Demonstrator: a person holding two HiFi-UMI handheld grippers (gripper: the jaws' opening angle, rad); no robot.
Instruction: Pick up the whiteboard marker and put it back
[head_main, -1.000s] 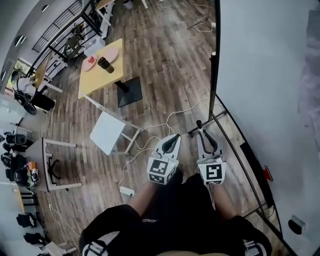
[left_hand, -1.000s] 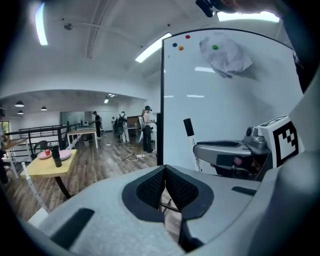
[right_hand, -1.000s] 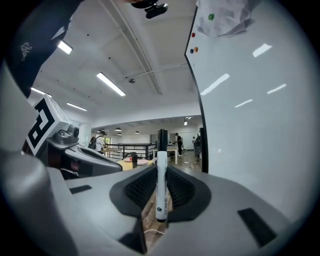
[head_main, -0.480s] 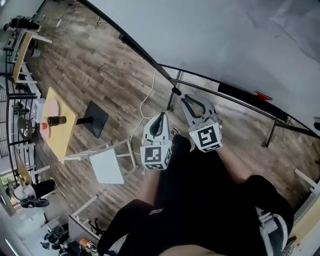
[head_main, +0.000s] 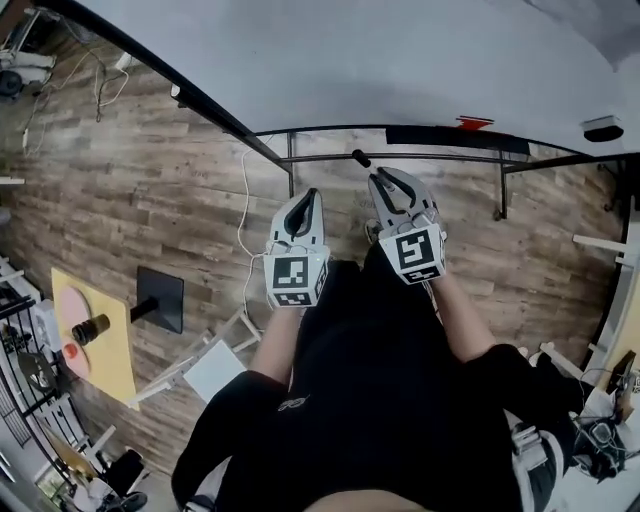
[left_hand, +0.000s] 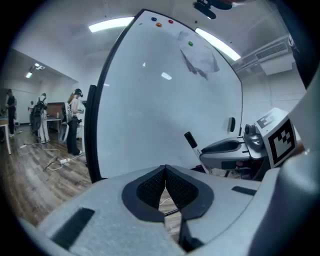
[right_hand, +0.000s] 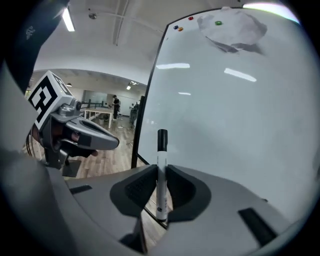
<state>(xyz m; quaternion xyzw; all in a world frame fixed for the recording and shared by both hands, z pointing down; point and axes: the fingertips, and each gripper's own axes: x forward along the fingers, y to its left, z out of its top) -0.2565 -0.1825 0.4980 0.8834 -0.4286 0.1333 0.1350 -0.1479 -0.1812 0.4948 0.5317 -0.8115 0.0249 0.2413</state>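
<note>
**Right gripper** (right_hand: 161, 175) — jaws clamping the whiteboard marker (right_hand: 162, 150), which is standing upright between the pads, black cap up.

**Left gripper** (left_hand: 165, 175) — jaws pressing together on nothing, riding just beside the right.

Over the last second the head view has been swinging from open floor to the whiteboard (head_main: 400, 60). Both grippers are now facing its lower edge, so the pick-up is evidently done and the return is coming up. A black ledge (head_main: 455, 137), probably the tray, is lying near the marker's cap.

Wood-plank floor (head_main: 120, 200), 1 yellow table (head_main: 105, 360) and a white cable (head_main: 245, 230) are filling the room behind.
</note>
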